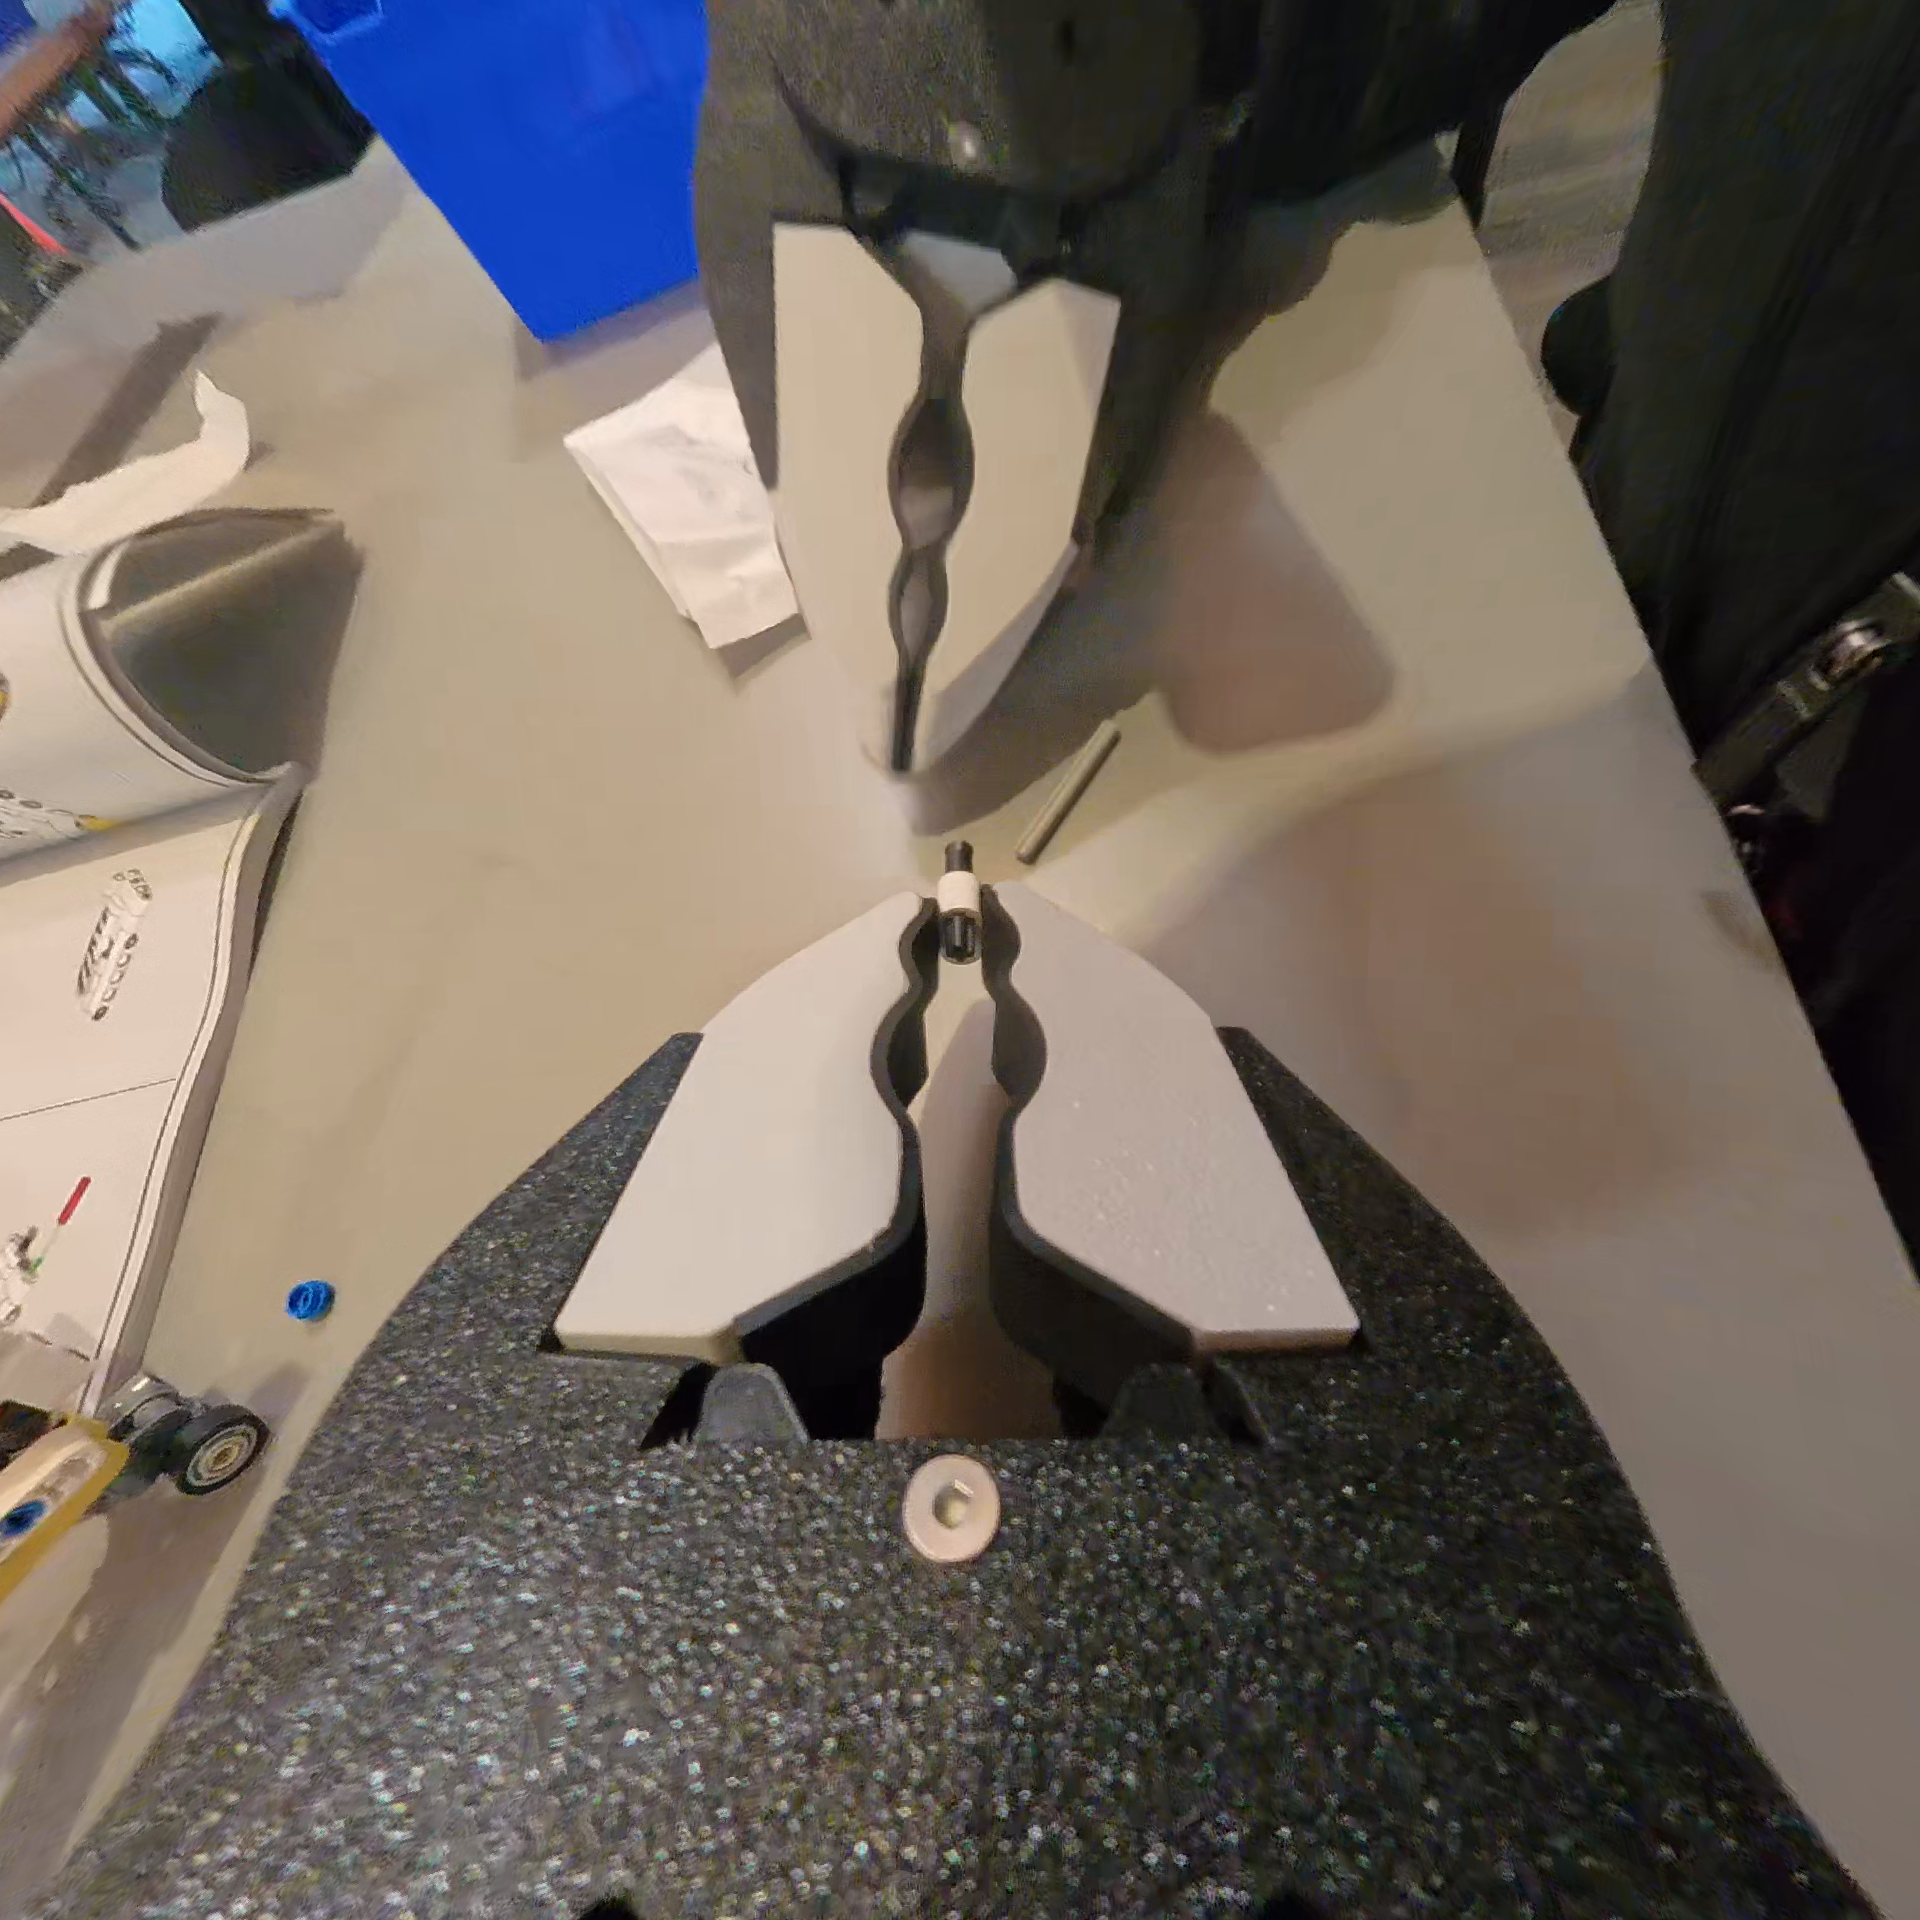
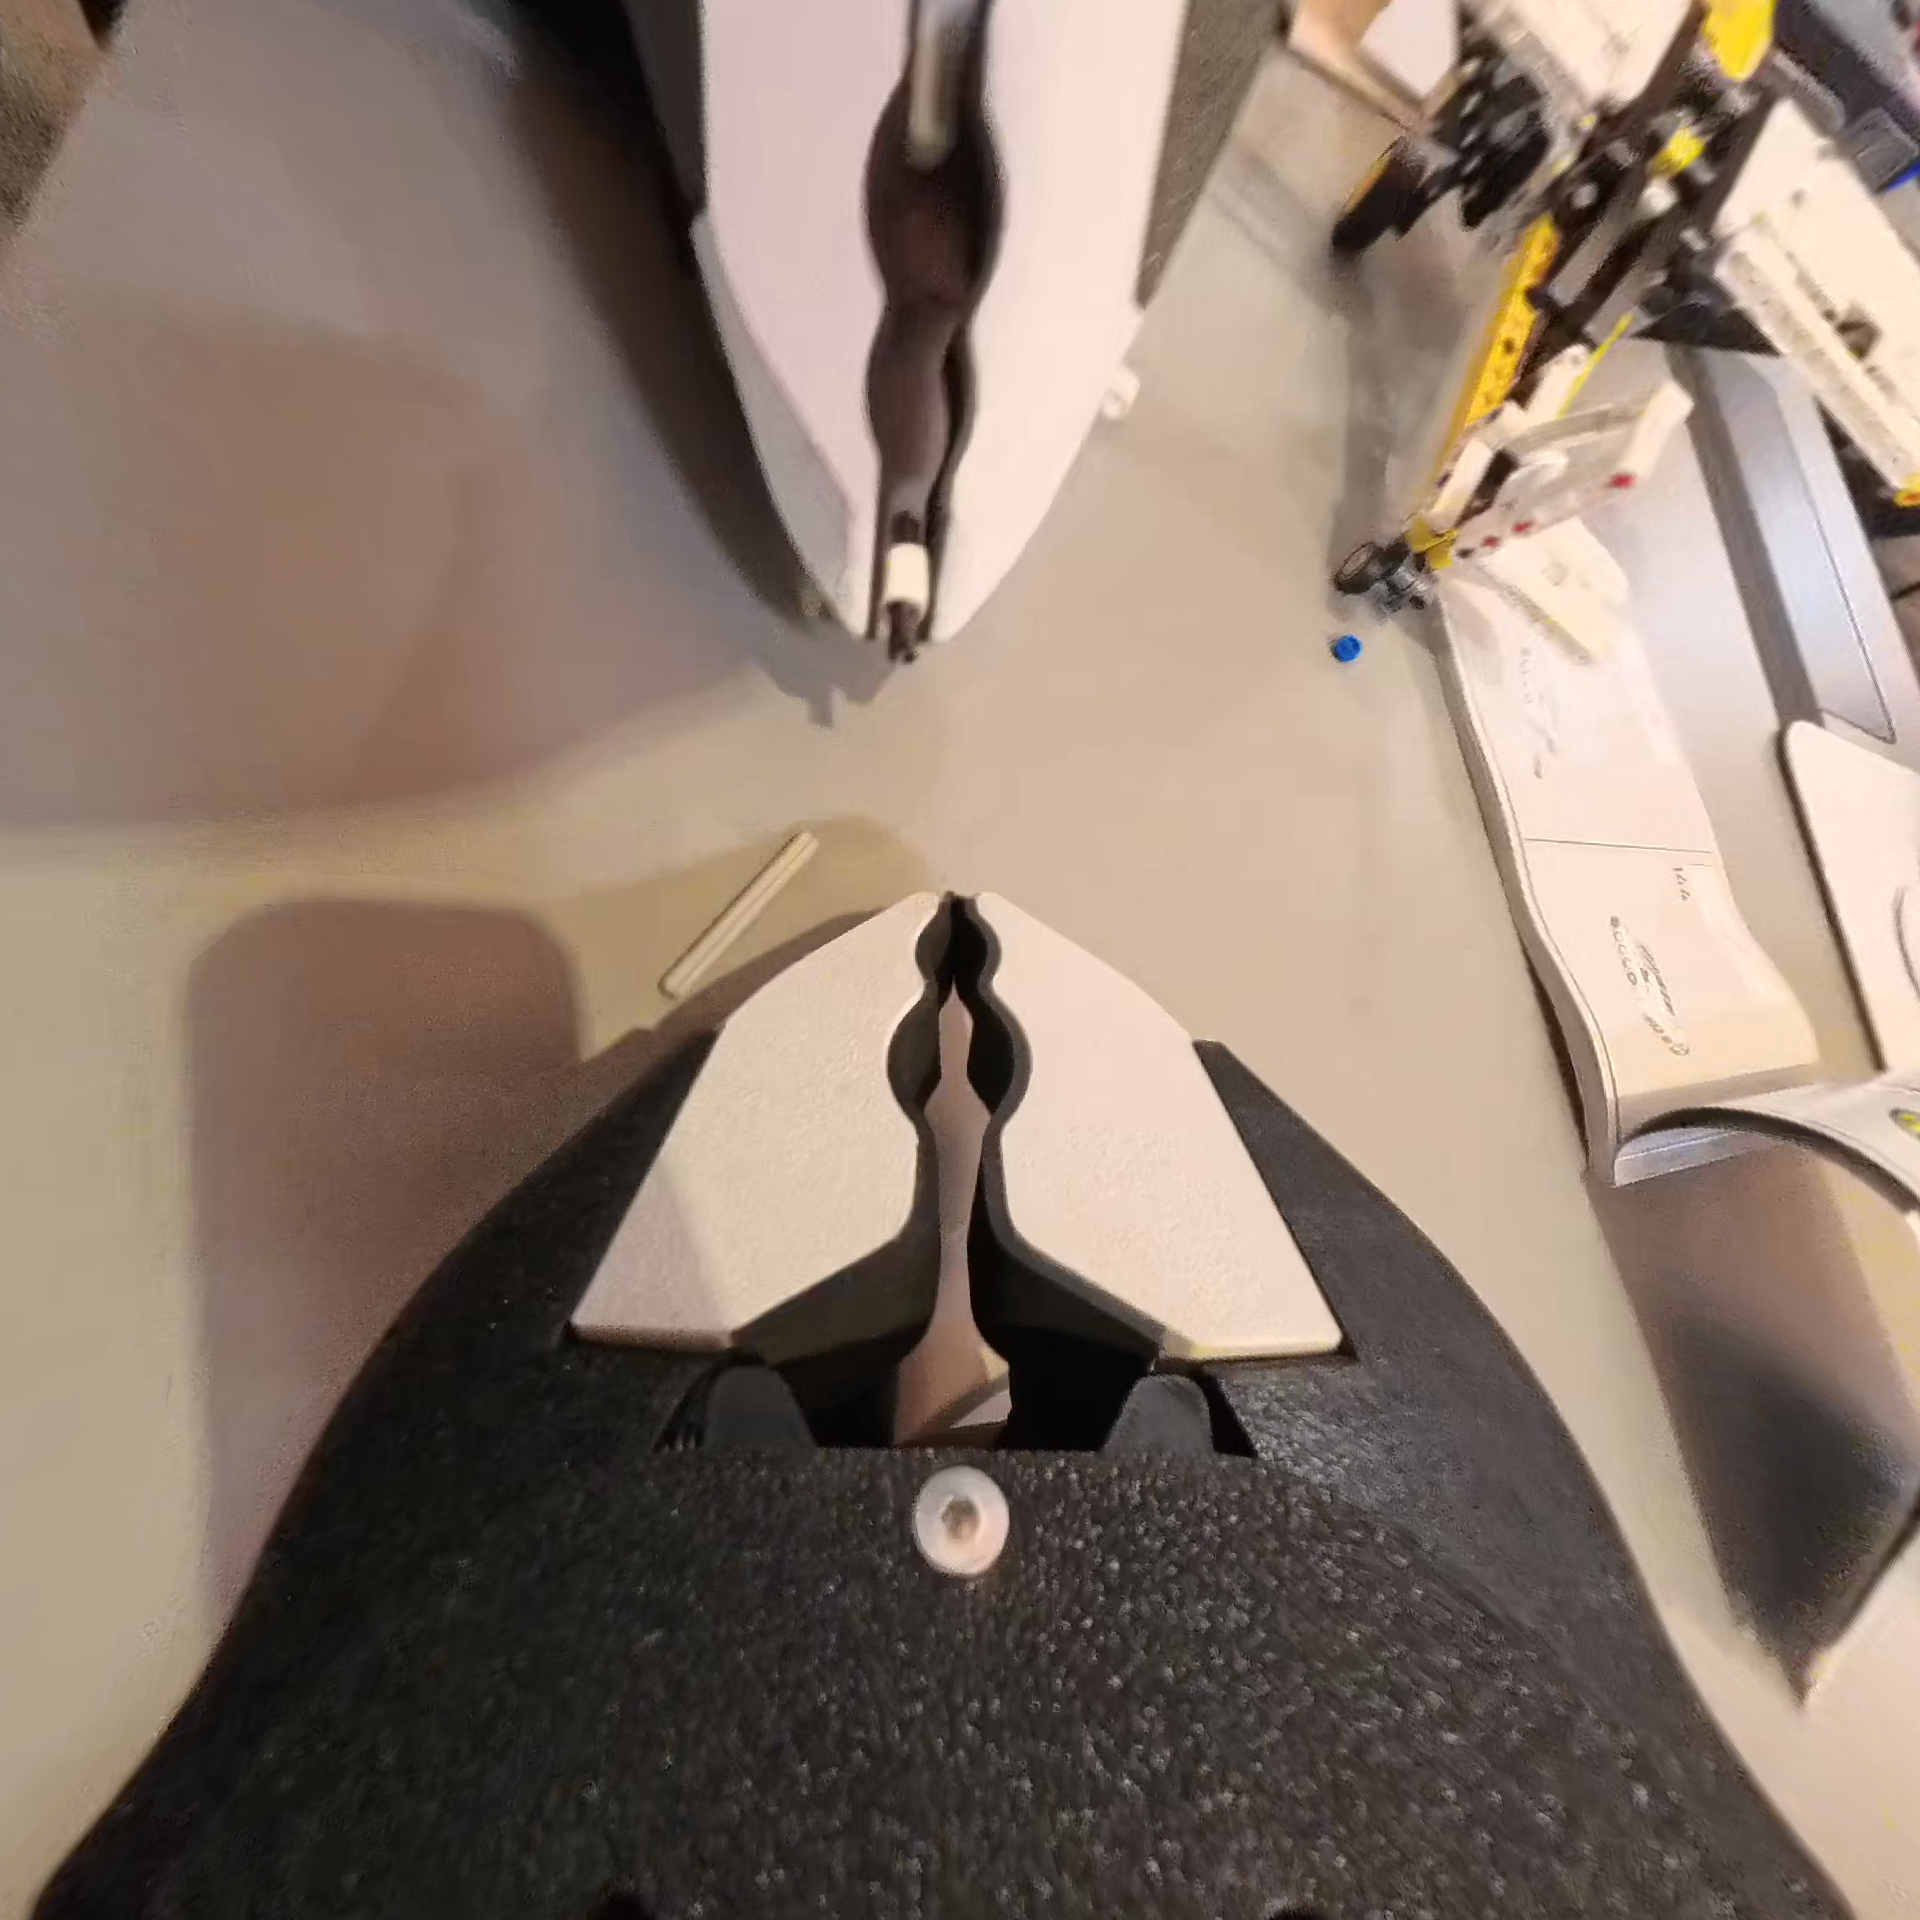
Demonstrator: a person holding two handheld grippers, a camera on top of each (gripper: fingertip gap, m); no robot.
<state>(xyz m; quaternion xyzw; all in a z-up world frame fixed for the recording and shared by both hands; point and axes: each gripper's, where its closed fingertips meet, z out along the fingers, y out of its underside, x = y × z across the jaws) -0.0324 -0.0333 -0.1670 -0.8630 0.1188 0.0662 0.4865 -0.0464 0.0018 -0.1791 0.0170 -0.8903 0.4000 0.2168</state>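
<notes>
beige table [image 1: 540, 790] carrying an open booklet [image 1: 94, 987] at far left. left gripper [image 1: 957, 914] is clamping a small black pin with a white collar [image 1: 954, 891] at its fingertips, best kept level. right gripper [image 2: 951, 904] is sitting closed, apparently on nothing, beside a thin rod [image 2: 740, 912].

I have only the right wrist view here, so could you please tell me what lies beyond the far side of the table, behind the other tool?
Observer: A large blue bin stands just past the table edge.
Operator: Thank you. Is anything lying near that bin?
Observer: A folded white paper sheet lies on the table beside the right tool.
Operator: Does the left tool's pin reach behind its white collar?
Observer: Yes, the left tool grips a black pin whose dark end extends back between the fingers.
</notes>
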